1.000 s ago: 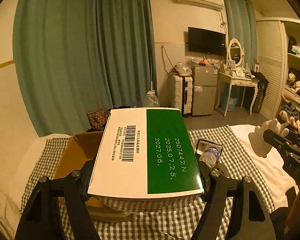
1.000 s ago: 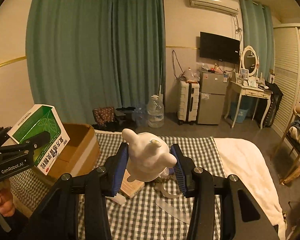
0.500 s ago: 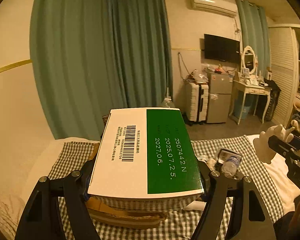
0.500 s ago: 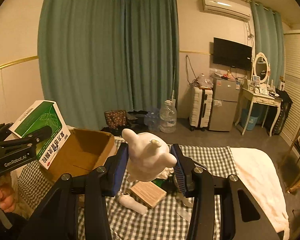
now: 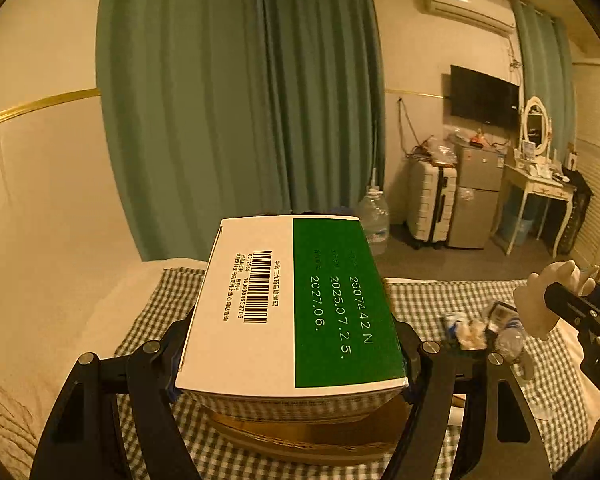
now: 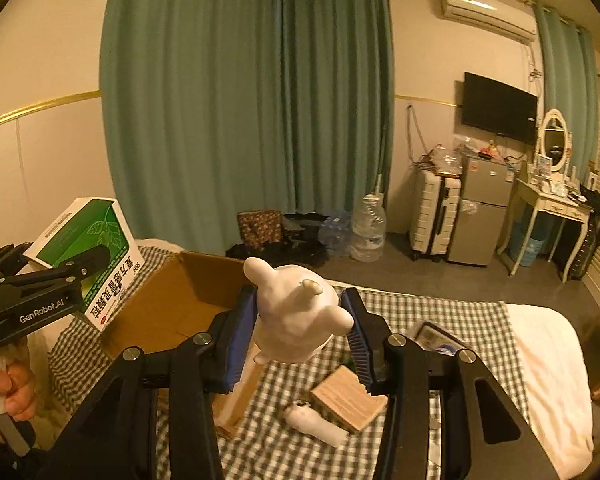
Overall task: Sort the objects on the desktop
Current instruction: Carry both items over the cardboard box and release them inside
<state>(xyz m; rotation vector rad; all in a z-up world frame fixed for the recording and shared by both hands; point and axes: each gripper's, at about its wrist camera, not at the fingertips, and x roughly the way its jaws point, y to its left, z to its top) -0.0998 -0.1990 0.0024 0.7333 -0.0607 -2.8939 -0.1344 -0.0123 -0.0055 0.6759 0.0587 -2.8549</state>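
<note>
The left claw [image 5: 292, 356] pinches a green and white box [image 5: 292, 304] between its two fingers and holds it up in the air. Under it sits an open cardboard box [image 6: 180, 308] on the checked cloth [image 6: 439, 312]. The right claw [image 6: 300, 332] squeezes a white toy [image 6: 296, 316] between its blue pads [image 6: 242, 332], up above the cloth and just right of the cardboard box. Below the toy lie a small wooden block [image 6: 347, 398] and a little white piece [image 6: 313, 424]. Further right on the cloth is a small pile of things [image 5: 483, 324], too blurry to name. Green curtains [image 6: 244, 100] hang behind.
</note>
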